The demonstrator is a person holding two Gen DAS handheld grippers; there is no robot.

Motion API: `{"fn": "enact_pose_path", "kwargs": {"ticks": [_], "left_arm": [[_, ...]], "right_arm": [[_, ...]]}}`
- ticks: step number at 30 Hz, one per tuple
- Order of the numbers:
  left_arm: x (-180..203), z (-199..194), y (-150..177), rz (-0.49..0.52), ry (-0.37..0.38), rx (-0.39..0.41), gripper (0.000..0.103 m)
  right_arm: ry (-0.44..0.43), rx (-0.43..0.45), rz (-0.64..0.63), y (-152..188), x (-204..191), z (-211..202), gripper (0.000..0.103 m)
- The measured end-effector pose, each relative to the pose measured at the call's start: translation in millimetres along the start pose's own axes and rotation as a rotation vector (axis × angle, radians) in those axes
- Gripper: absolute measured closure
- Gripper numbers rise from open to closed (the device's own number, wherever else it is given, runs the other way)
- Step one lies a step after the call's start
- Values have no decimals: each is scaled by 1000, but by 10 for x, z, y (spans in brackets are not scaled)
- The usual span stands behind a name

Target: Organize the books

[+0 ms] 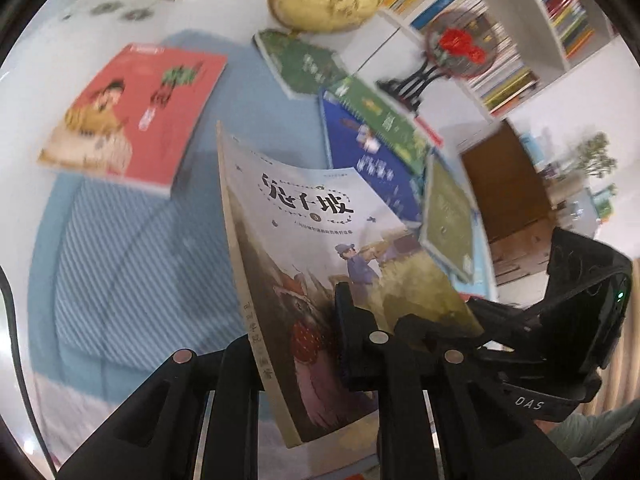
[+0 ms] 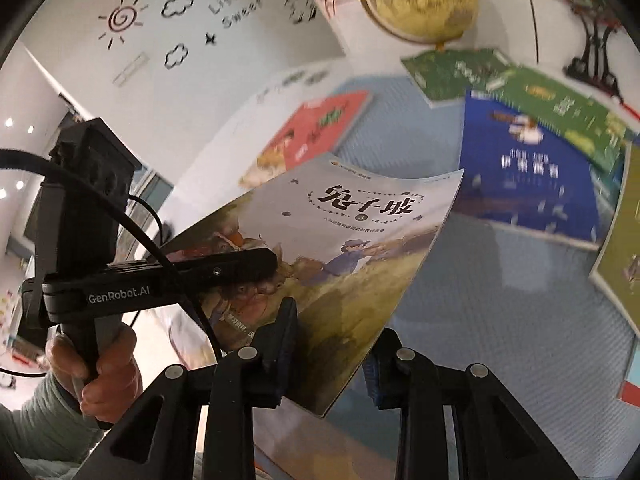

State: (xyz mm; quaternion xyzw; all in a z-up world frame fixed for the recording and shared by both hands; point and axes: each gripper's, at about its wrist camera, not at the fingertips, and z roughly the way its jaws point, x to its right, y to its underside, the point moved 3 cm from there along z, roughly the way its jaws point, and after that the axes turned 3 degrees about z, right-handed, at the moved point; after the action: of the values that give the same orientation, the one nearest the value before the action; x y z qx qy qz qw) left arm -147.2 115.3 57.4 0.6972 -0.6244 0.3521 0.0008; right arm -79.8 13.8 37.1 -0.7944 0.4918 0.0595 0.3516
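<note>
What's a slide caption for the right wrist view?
Both grippers pinch a grey paperback above scattered books.

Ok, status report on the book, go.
Both claws, left and right, shut on grey picture book. Book lifted clear of blue cloth. Nothing blocking.

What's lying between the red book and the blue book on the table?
Only bare blue tablecloth lies between the red book and blue book, clearest in the right wrist view.

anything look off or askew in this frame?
The pale paperback is held off the blue cloth by both grippers, left and right, and its cover bows visibly. Behind it, the blue book and green books lie overlapped at odd angles, not stacked.
</note>
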Motion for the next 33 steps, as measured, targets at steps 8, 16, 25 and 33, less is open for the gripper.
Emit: {"fn": "enact_pose_path", "kwargs": {"ticks": [8,16,25,33], "left_arm": [[-629,-359,-655,18,-16,77,90],[-1353,-176,-1156,9,-80,50,89],[-1807,105,-1357,-46,-122,-23,68],[-2019,210,-1339,-80,-231,-81,56]], "right_arm": [[28,52,-62,-684,-622,538,74],[33,1,-20,-1231,-788,1330,74],[22,-66,74,-1424,-632,1786,74],[25,-131,95,-1333,-579,2038,74]]}}
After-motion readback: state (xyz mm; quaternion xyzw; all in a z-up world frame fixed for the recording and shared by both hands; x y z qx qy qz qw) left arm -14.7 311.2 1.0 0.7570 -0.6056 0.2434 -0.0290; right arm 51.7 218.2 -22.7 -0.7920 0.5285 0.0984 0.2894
